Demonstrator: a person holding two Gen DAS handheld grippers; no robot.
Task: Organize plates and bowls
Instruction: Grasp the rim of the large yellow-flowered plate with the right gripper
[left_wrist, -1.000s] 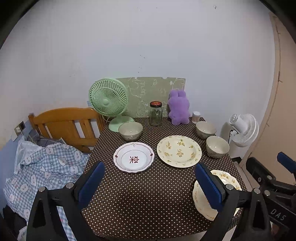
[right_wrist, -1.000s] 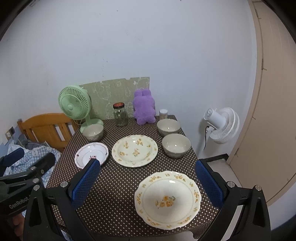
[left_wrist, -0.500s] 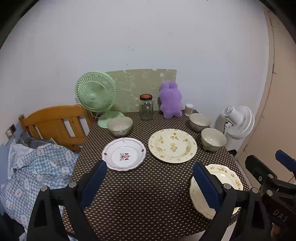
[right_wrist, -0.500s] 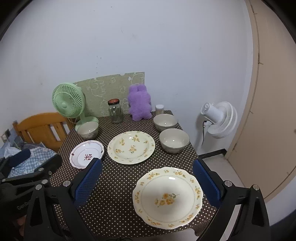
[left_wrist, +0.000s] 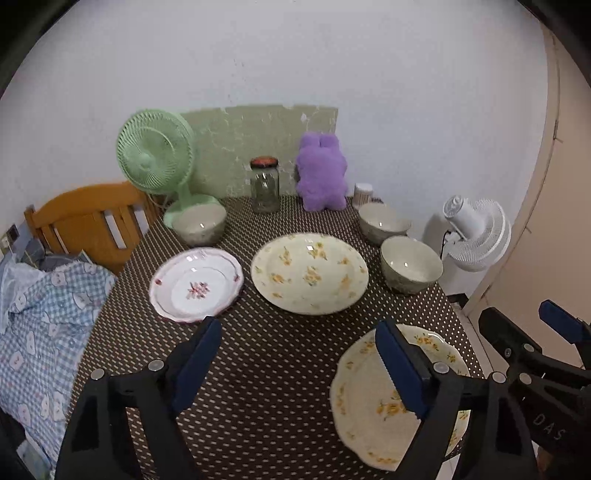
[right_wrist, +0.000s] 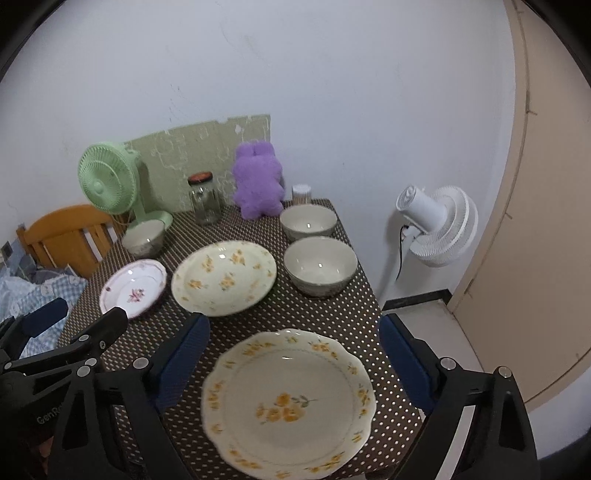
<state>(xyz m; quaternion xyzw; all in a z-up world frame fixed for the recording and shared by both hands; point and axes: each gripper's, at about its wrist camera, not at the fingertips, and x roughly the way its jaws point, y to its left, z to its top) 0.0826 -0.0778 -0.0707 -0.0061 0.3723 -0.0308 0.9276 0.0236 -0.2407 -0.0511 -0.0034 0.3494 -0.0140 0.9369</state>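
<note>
Right wrist view: the scalloped plate (right_wrist: 288, 402) with yellow flowers lies flat at the near edge of the dotted tablecloth (right_wrist: 325, 314), framed by the right gripper (right_wrist: 291, 363), whose jaws stand wide apart with nothing pinched and have just been narrowing a little. Beyond that plate sits the round flowered plate (right_wrist: 223, 277); to its left the small pink-rimmed plate (right_wrist: 133, 288), to its right two bowls — the nearer bowl (right_wrist: 319, 266) and the farther bowl (right_wrist: 308, 221). A third bowl (right_wrist: 144, 238) stands behind the pink-rimmed plate, touching the base of the green fan (right_wrist: 107, 177). Behind the round plate, by the wall, stand a glass jar (right_wrist: 203, 199) and a purple plush toy (right_wrist: 258, 181). The left gripper (left_wrist: 299, 363) hovers over bare cloth left of the scalloped plate — jaws apart and empty, also just narrowing. Off the table's right side, a white fan (right_wrist: 436, 225).
</note>
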